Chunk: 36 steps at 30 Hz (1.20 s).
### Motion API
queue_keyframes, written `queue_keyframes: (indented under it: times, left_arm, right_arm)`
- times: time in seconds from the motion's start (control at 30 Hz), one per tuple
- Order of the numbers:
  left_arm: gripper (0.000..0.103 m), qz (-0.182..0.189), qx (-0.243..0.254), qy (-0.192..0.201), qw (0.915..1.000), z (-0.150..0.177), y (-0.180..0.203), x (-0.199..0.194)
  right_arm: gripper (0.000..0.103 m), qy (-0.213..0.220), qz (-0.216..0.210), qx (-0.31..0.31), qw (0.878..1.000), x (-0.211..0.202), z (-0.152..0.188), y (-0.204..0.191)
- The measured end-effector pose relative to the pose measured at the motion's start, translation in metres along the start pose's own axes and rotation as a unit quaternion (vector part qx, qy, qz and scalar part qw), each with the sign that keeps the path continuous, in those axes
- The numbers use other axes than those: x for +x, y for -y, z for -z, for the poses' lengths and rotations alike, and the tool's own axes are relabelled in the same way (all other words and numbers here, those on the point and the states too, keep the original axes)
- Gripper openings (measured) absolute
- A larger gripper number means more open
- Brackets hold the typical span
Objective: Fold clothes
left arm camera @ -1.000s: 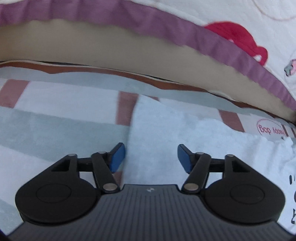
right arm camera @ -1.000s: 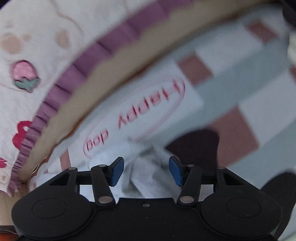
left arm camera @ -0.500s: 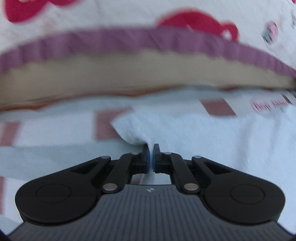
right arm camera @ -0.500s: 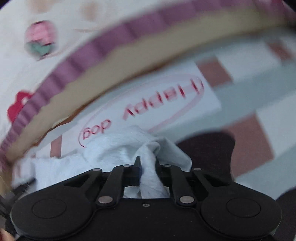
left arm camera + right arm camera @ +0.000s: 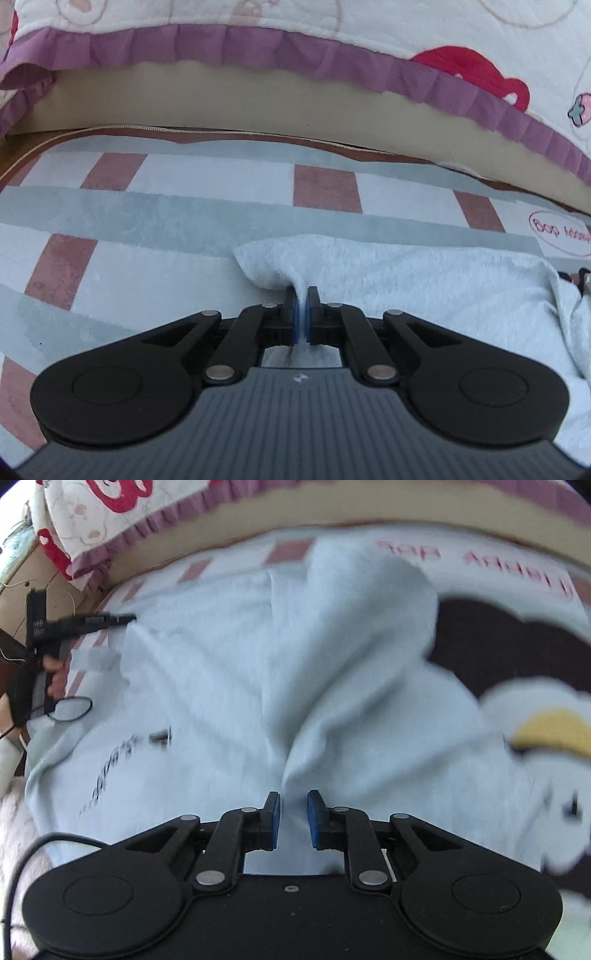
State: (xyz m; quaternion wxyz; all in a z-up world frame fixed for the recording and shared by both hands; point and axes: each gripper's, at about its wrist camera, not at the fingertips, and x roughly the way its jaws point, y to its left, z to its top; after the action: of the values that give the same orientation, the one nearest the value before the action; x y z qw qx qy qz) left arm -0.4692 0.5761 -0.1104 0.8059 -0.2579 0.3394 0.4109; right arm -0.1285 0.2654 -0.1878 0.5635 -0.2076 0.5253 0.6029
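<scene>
Both tools took hold of the pale-blue garment

The left tool (image 5: pixel 303 314), open a second earlier, had clamped the garment's (image 5: pixel 424 273) corner at frame centre; the right tool's (image 5: pixel 293 818) jaws were reopening around a fold, the garment (image 5: pixel 229 672) spread on the striped blanket (image 5: pixel 166 206).

Under my work lies a plush checked blanket (image 5: pixel 184 206) in pale grey, white and dusty-pink squares, with a white oval patch (image 5: pixel 561 234) lettered in red near its far right edge, and in my right camera I see a large cartoon dog (image 5: pixel 535 731) printed on it, dark brown with white and a yellow bit. Beyond the blanket runs a beige mattress edge (image 5: pixel 221 107), and over it hangs a white quilt (image 5: pixel 406 26) with red shapes and a purple ruffle (image 5: pixel 229 46). A thin black cable (image 5: pixel 70 705) loops at the blanket's left edge.
</scene>
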Motion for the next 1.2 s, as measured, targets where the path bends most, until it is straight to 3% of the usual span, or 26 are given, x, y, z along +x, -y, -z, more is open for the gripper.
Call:
queue_keyframes:
  times: [0.1,0.27,0.33,0.53,0.67,0.7,0.73,0.87,1.0,1.13,1.17,1.2]
  left_arm:
    - [0.003,-0.010,0.018,0.000,0.9998,0.002,0.006,-0.002]
    - [0.003,-0.005,0.015,-0.007,0.9999,0.002,0.009,0.001]
    - [0.003,-0.006,0.013,-0.007,0.9999,0.002,0.007,0.002]
    - [0.003,0.004,-0.005,0.002,1.0000,-0.002,-0.002,0.003]
    - [0.003,0.006,-0.006,0.001,1.0000,-0.002,-0.001,0.005]
    - [0.003,0.005,-0.004,0.001,1.0000,-0.002,0.000,0.006]
    - [0.003,0.003,-0.002,0.000,1.0000,-0.002,0.001,0.006]
    - [0.003,0.002,0.001,-0.003,1.0000,-0.002,0.002,0.007]
    - [0.003,0.008,-0.007,-0.005,0.9999,-0.003,-0.001,0.005]
    - [0.004,0.004,-0.009,-0.013,0.9999,-0.003,-0.001,0.008]
    - [0.004,0.003,-0.009,-0.015,0.9998,-0.003,-0.001,0.009]
    - [0.004,0.002,-0.009,-0.017,0.9998,-0.002,0.000,0.010]
  right_arm:
    - [0.044,0.055,-0.003,0.049,0.997,-0.034,0.002,0.014]
    - [0.050,0.135,0.001,0.134,0.982,-0.052,-0.012,0.043]
    - [0.061,0.158,-0.012,0.188,0.969,-0.040,-0.018,0.054]
    - [0.062,0.175,0.000,0.253,0.952,0.013,-0.035,0.062]
    - [0.061,0.184,-0.016,0.321,0.929,0.034,-0.064,0.077]
    - [0.040,0.194,-0.036,0.327,0.924,0.035,-0.075,0.078]
    - [0.007,0.207,-0.056,0.317,0.924,0.034,-0.085,0.074]
    - [0.006,0.189,-0.136,0.194,0.953,0.022,-0.118,0.018]
    - [0.006,0.083,-0.145,0.066,0.984,0.039,-0.107,-0.056]
    - [0.011,-0.034,-0.150,-0.046,0.987,0.064,-0.079,-0.103]
    - [0.012,-0.037,-0.141,-0.070,0.987,0.062,-0.074,-0.108]
    - [0.023,-0.023,-0.118,-0.100,0.988,0.056,-0.071,-0.113]
